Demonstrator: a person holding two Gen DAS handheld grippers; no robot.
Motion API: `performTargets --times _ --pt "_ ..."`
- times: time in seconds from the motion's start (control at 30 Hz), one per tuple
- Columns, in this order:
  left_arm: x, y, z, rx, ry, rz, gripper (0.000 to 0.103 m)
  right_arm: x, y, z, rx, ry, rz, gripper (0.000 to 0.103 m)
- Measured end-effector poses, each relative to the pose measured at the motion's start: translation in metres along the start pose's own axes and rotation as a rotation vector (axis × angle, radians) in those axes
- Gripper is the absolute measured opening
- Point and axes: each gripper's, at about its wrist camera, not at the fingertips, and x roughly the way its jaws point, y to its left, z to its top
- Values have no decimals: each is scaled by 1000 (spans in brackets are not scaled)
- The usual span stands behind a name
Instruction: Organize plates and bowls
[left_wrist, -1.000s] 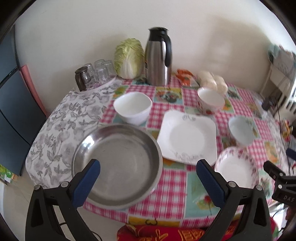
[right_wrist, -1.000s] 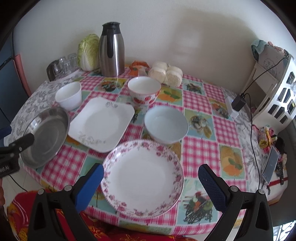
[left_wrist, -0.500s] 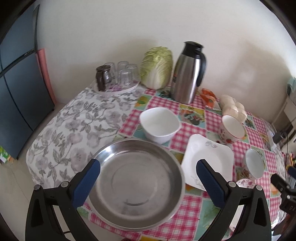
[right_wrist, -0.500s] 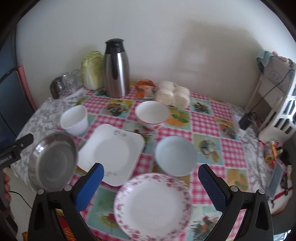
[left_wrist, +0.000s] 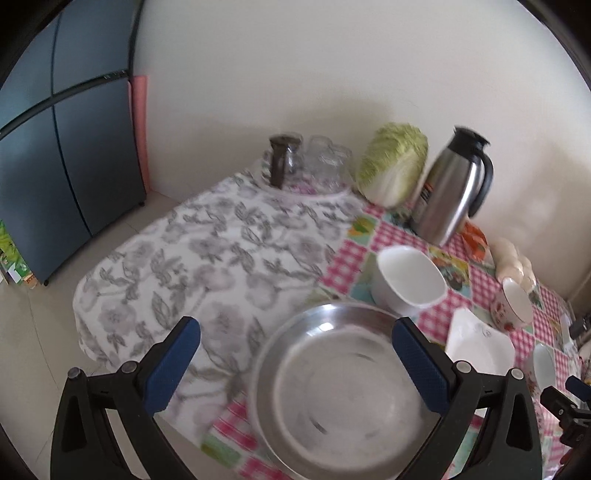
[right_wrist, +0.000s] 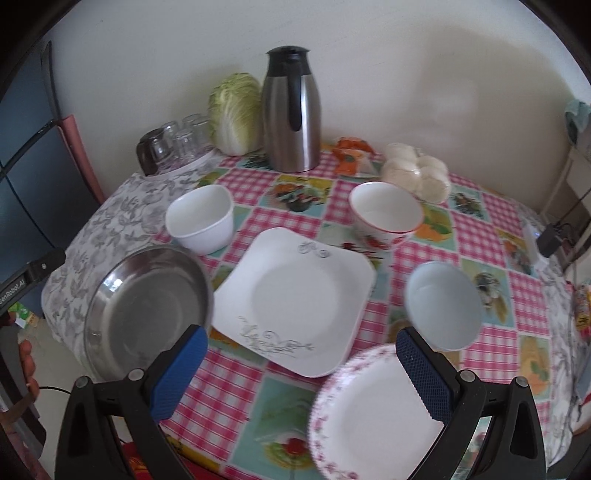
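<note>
Left gripper (left_wrist: 295, 350) is held spread above steel pan (left_wrist: 332, 391); right gripper (right_wrist: 301, 360) is held spread over square plate (right_wrist: 295, 299), nothing gripped.

Steel pan (right_wrist: 147, 306), square plate (right_wrist: 295, 295), floral plate (right_wrist: 373, 417) (three bowls behind) on table

Square plate (right_wrist: 295, 299) set mid-table (right_wrist: 491, 236). Steel basin (right_wrist: 147, 314) placed left of it, floral-rim plate (right_wrist: 373, 413) before it at right. Three bowls (right_wrist: 201, 223) (right_wrist: 384, 212) (right_wrist: 443, 308) ranged behind and right. Thermos (right_wrist: 291, 110), cabbage (right_wrist: 234, 112), glasses (right_wrist: 177, 144) lined along wall.
</note>
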Motion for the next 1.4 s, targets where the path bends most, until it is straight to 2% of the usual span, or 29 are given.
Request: performTargets --times 0.1,0.2,0.3,0.37,0.57,0.73,0.8,0.87,1.0,1.07,1.17,1.27,1.4 --pt "6 10 -2 2 -20 26 103 8 10 2 4 -4 19 103" --pt "18 19 -5 -17 34 0 103 20 16 3 12 13 57 103" --pt "27 29 -10 -57 61 -57 103 33 23 0 8 51 110 103" --pt "32 30 -13 -63 75 -75 103 43 29 -4 -19 73 107 103" --pt "58 36 -27 -94 164 -83 103 70 40 -15 -26 155 157 103" --pt "76 40 -39 -113 217 -84 103 87 46 -17 -9 185 200 103" --pt "83 42 -42 -117 237 -74 103 91 46 -19 11 190 224 98" --pt "88 43 -45 -118 251 -71 103 95 47 -21 17 200 235 85" --pt "95 44 -49 -108 263 -73 96 100 52 -23 16 212 269 78" --pt "98 44 -50 -108 273 -77 92 102 54 -24 10 211 282 65" --pt "102 43 -51 -108 279 -87 88 108 58 -26 9 229 302 54" --pt "106 42 -52 -102 288 -94 77 115 62 -29 7 258 318 41" --pt "114 42 -54 -94 311 -93 61 122 68 -32 -5 277 323 32"
